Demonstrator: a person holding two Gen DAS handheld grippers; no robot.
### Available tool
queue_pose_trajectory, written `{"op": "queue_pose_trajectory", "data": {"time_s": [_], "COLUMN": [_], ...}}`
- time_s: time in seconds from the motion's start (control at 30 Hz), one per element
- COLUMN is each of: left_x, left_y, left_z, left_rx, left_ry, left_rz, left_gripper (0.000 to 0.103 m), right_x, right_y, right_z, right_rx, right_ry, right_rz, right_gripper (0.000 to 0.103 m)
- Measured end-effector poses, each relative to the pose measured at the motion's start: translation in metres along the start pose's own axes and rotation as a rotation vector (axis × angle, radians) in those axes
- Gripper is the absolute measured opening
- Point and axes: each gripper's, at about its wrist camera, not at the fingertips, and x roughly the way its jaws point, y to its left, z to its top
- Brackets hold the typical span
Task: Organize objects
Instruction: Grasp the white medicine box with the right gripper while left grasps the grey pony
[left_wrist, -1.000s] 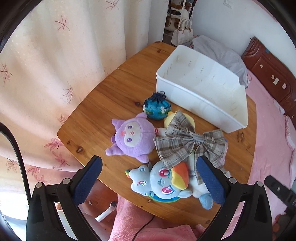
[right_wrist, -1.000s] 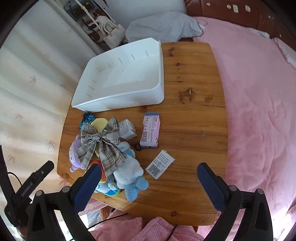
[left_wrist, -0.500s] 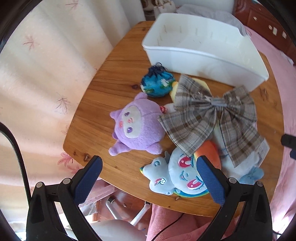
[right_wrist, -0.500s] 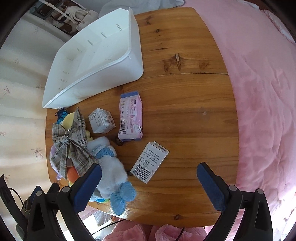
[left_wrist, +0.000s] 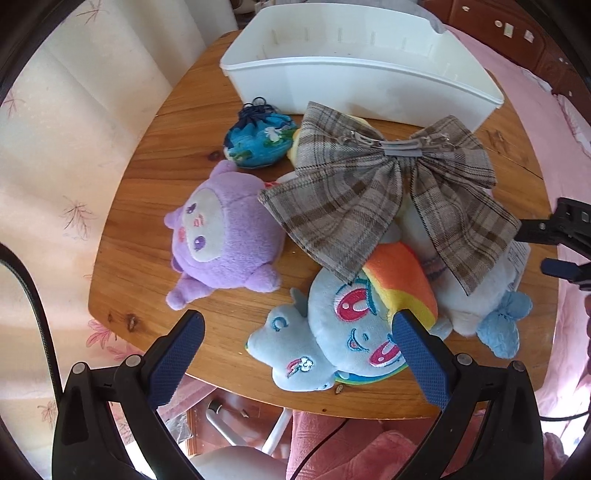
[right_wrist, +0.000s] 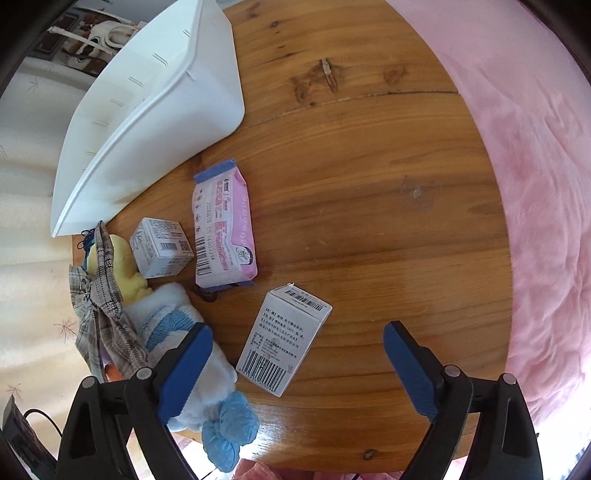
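Observation:
My left gripper (left_wrist: 295, 339) hangs open over the near table edge, above a light blue pony plush (left_wrist: 332, 339); a purple plush (left_wrist: 221, 240), a plaid bow (left_wrist: 369, 184) and a blue pouch (left_wrist: 258, 138) lie beyond it. A white bin (left_wrist: 362, 88) stands at the back. In the right wrist view my right gripper (right_wrist: 297, 349) points down over a white barcoded box (right_wrist: 282, 341). Its jaws are closing, with the box between them and the pads clear of it. A pink wipes pack (right_wrist: 223, 230) and a small white box (right_wrist: 162, 245) lie farther back by the bin (right_wrist: 147, 122).
A white-and-blue plush (right_wrist: 192, 354) lies under my right gripper's left finger. The wooden table (right_wrist: 369, 184) has bare room at the right. A pink bedspread (right_wrist: 535, 184) borders it. Cream curtains (left_wrist: 74, 147) hang along the left side. The other gripper (left_wrist: 565, 236) shows at the right edge.
Both grippers have come down closer to the table and rolled. The plush toys and the barcoded box fill more of the views. The right jaws have narrowed a little.

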Motion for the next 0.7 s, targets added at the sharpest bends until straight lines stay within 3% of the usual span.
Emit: {"op": "queue_pose_trajectory", "data": {"time_s": [0.33,0.7], "left_x": [0.017,0.028], "left_y": [-0.020,-0.039], "left_z": [-0.015,-0.009], "left_rx": [0.113,0.142], "left_ry": [0.039,0.043], "left_rz": [-0.042,-0.079], "left_gripper": [0.101,0.101], "right_x": [0.011,0.006], "right_y": [0.008,0.016], "right_z": [-0.008,-0.011], "right_rx": [0.010,-0.028], "right_ry": [0.001,-0.015], "right_rz": [0.033,0.002], "right_gripper": [0.082,0.067]}}
